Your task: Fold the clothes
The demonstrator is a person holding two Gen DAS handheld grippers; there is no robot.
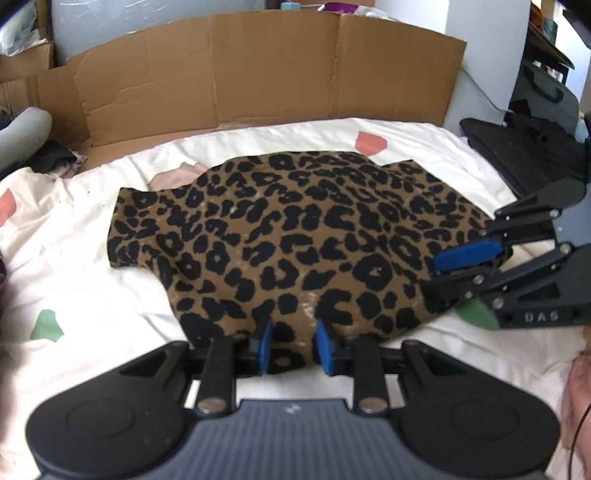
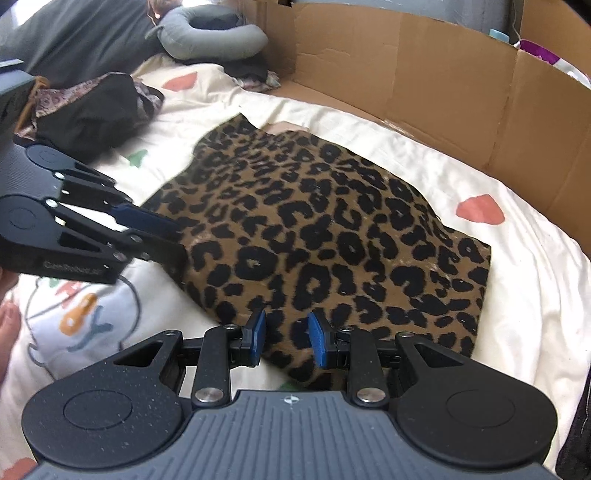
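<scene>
Two claws, left claw (image 1: 291,347) and right claw (image 2: 286,338), each clenched on leopard-print garment's (image 1: 295,236) near hem

Soft, even daylight fills both views, bright on the cream patterned bedsheet (image 1: 110,288). Shadows are faint. Fisheye bending curves the brown cardboard wall (image 1: 258,74); edges and corners blur noticeably.

The garment (image 1: 295,236) lies spread on the bed sheet (image 1: 92,295), with the cardboard wall (image 1: 258,74) standing behind it. The left gripper (image 1: 294,345) sits at the garment's near edge, cloth between its fingers; the right gripper (image 2: 286,338) sits likewise at the near edge, further right. A neck pillow (image 2: 218,35) and a heap of clothes (image 2: 88,110) lie far left on the bed
</scene>
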